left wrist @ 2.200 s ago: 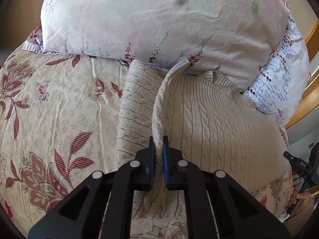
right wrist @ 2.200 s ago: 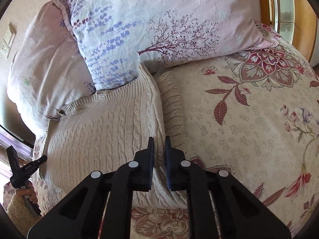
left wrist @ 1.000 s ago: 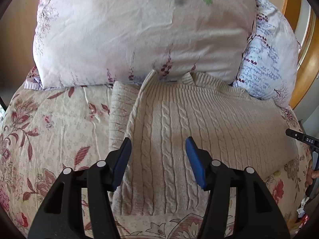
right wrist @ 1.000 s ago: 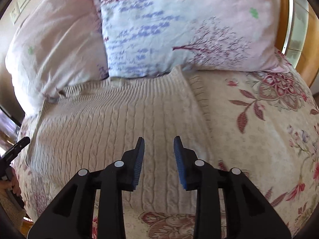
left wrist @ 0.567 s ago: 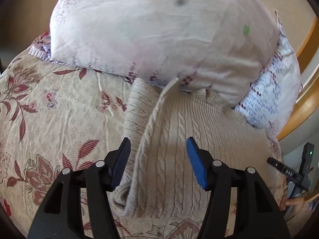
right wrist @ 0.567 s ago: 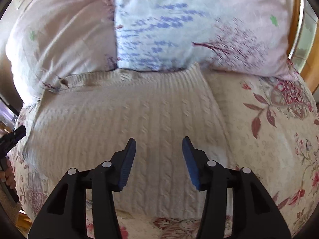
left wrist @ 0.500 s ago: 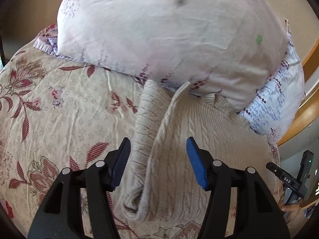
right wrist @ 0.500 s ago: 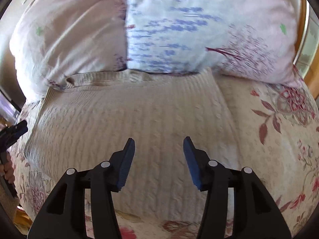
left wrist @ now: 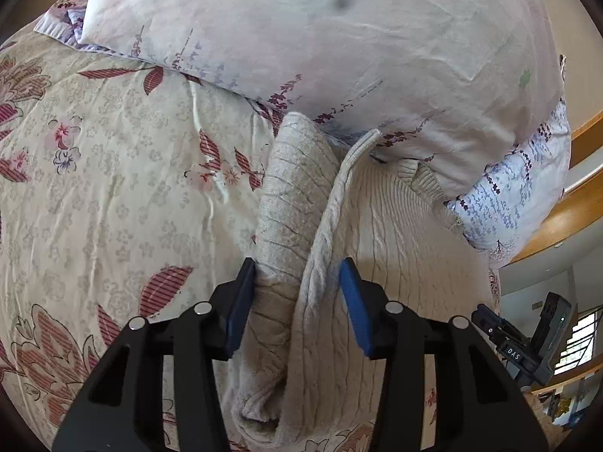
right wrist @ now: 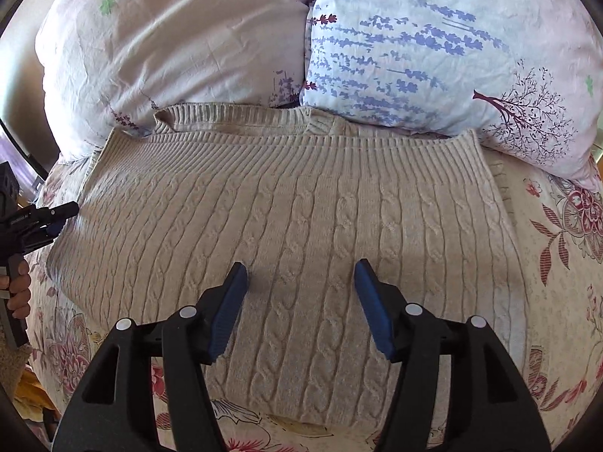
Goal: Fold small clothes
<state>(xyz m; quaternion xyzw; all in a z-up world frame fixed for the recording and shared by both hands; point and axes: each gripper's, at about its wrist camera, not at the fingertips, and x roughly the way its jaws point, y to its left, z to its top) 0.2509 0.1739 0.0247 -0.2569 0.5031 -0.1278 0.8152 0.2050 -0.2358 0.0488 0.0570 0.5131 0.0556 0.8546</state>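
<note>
Beige cable-knit sweater lies on floral bedspread vs. pillows; L gripper wide, straddling folded sleeve edge; R gripper wide, holding nothing, over sweater's middle.

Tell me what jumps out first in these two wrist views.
The cream cable-knit sweater spread on the floral bedspread, its top edge against the pillows. The left gripper straddles the sweater's folded side edge, jaws open. The right gripper hovers open over its middle.
</note>
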